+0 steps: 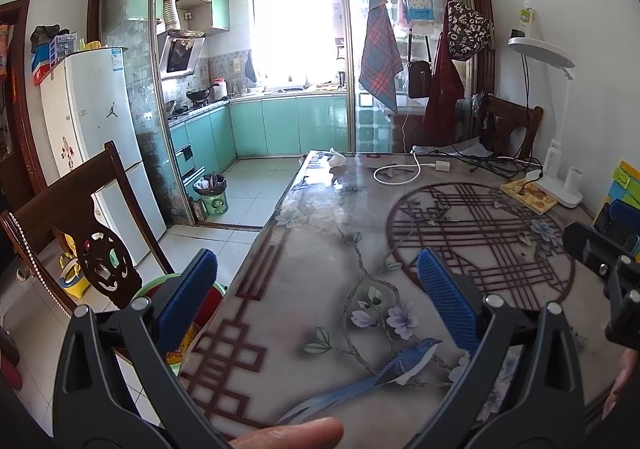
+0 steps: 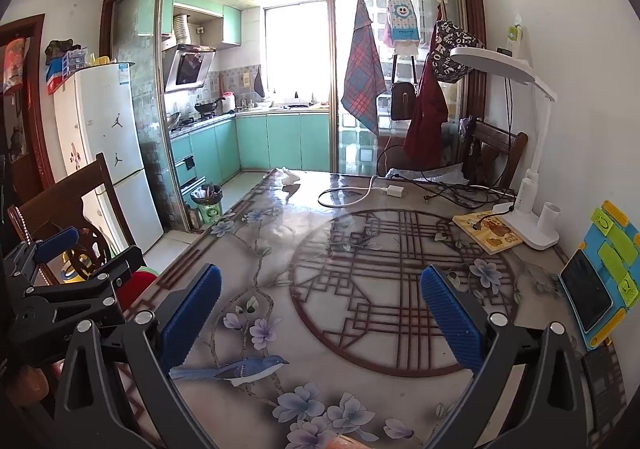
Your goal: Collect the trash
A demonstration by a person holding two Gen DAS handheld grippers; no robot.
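A crumpled white tissue (image 1: 337, 160) lies at the far left corner of the patterned table (image 1: 320, 269); it also shows in the right wrist view (image 2: 289, 175). A green trash bin (image 1: 212, 195) full of rubbish stands on the kitchen floor beyond the table, also in the right wrist view (image 2: 208, 205). My left gripper (image 1: 316, 273) is open and empty over the table's near left part. My right gripper (image 2: 320, 289) is open and empty over the near middle. The left gripper shows at the left edge of the right wrist view (image 2: 60, 265).
A white charger and cable (image 2: 360, 193), black cables (image 2: 460, 193), a yellow book (image 2: 486, 233), a white desk lamp (image 2: 528, 201) and a phone on a coloured stand (image 2: 592, 289) lie on the table's far and right side. Wooden chairs stand at left (image 1: 80, 225) and far right (image 1: 508, 125).
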